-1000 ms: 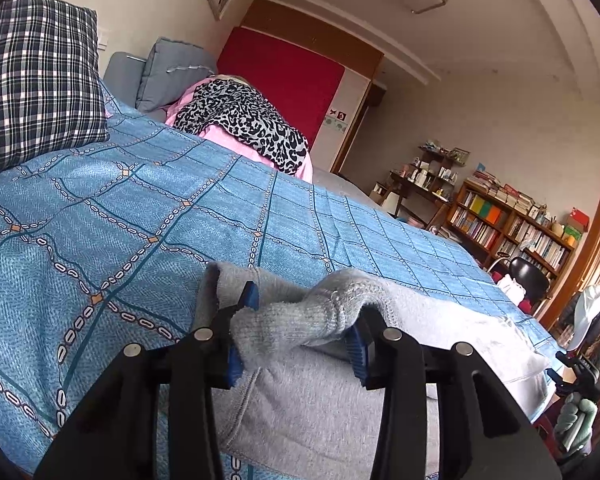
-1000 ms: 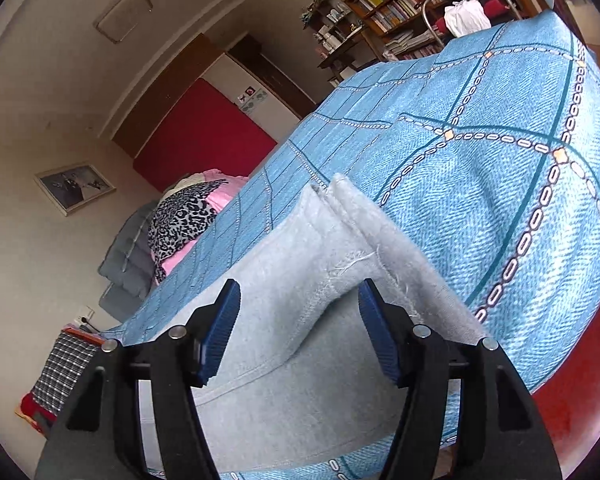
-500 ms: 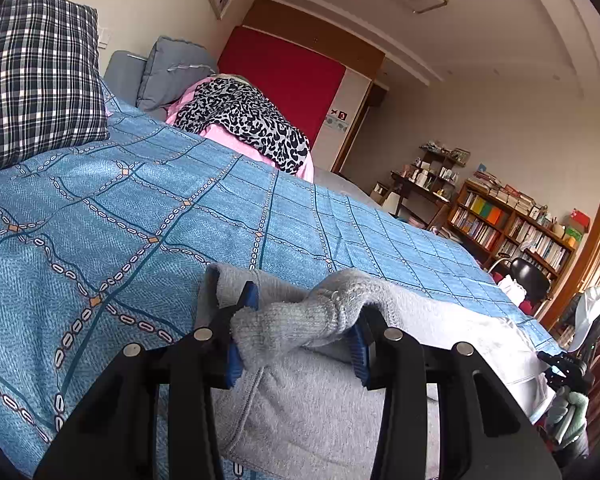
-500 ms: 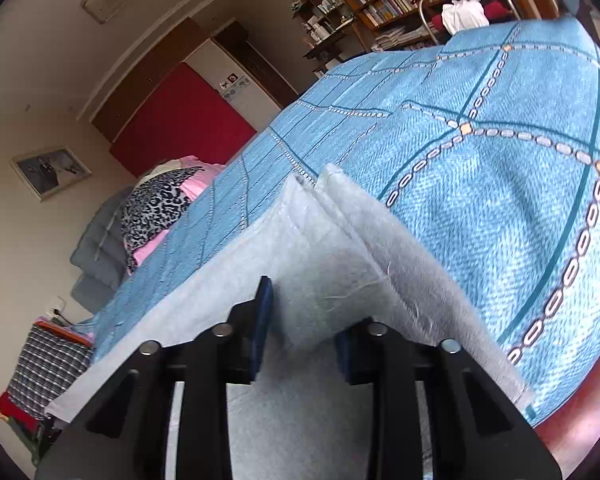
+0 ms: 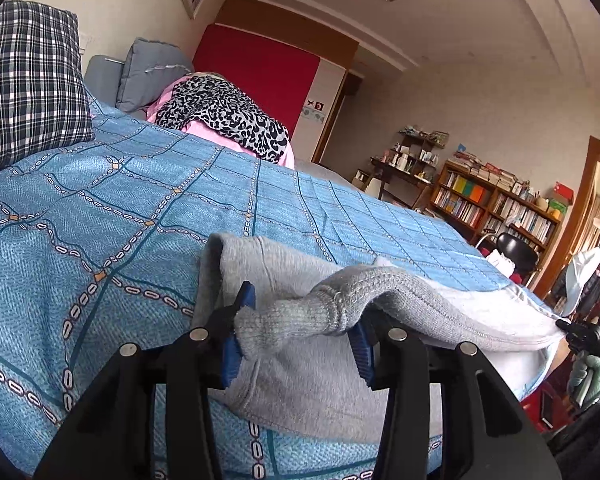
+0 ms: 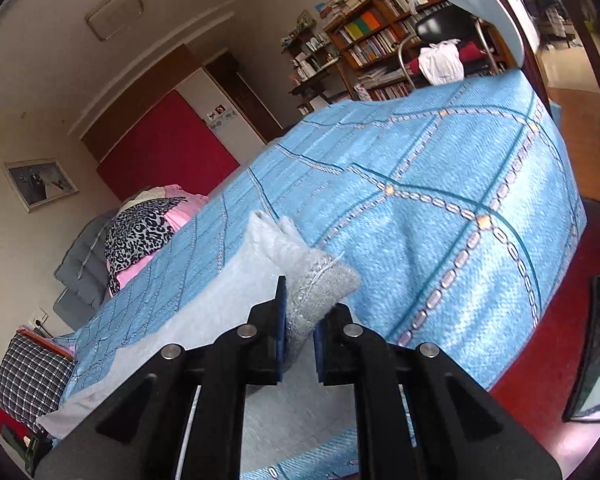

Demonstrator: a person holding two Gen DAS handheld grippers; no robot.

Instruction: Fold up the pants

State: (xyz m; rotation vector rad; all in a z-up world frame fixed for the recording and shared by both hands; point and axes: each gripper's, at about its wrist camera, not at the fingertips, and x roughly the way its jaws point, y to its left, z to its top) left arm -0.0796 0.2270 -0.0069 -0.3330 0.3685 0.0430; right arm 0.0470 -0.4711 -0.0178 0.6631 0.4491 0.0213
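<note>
Jaws of both grippers now pinch the pants [image 6: 204, 320]; right closed since, seemingly lifting.

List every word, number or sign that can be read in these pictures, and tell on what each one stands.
None can be read.
Small stickers on the white door panel: too blurred.
Book spines in the brown wooden bookcase: too small.
Grey knit pants and blue patterned bedspread: no text visible.
</note>
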